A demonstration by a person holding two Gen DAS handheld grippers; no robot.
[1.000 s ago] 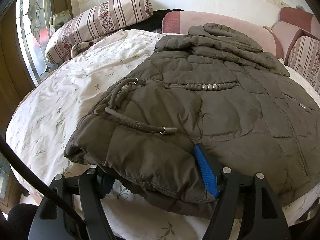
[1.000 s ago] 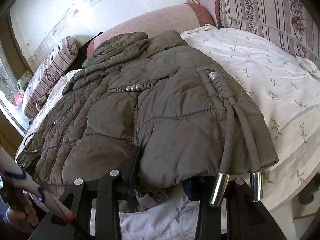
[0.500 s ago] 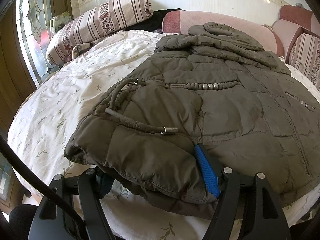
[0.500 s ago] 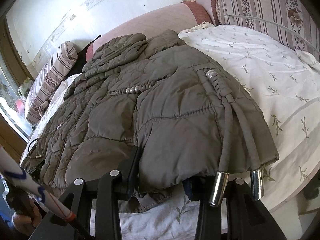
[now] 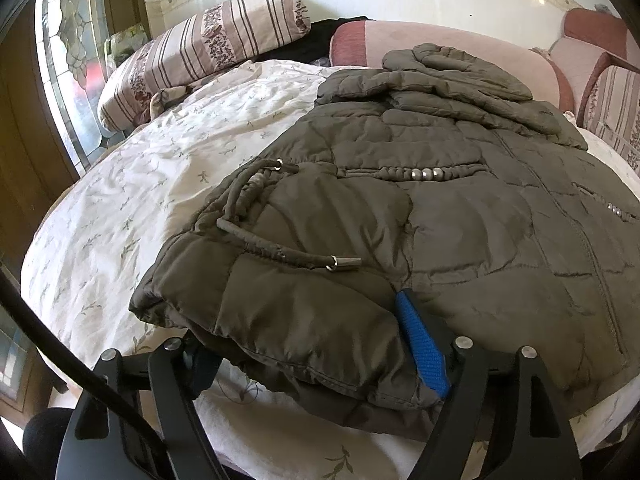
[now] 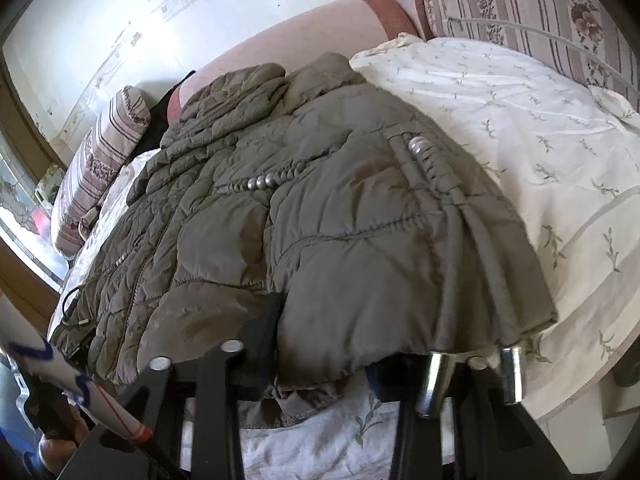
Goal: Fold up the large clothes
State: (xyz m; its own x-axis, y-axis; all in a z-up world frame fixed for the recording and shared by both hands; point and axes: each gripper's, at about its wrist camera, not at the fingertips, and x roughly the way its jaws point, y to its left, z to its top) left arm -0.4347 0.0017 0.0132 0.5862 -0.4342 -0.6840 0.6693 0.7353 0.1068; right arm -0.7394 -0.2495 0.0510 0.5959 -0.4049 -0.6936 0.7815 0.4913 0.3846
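An olive quilted puffer jacket [image 5: 440, 208] lies spread on the bed, hood toward the pink headboard. Its near hem lies between the open jaws of my left gripper [image 5: 316, 356]; the blue-padded right finger [image 5: 420, 344] sits on top of the fabric. In the right wrist view the same jacket [image 6: 320, 220] has its near hem draped between the wide-apart jaws of my right gripper [image 6: 324, 364]. Two metal-tipped drawcords [image 6: 432, 384] hang over the right finger.
The bed has a white floral sheet [image 5: 132, 200]. A striped bolster pillow [image 5: 192, 52] lies at the far left, by a stained-glass window [image 5: 68, 60]. A pink headboard [image 5: 460, 44] and striped cushions [image 6: 540, 12] edge the far side. The bed's near edge is just below both grippers.
The right gripper has shifted slightly; the jacket looks a little nearer and the drawcord tips blur. The left view is almost unchanged.
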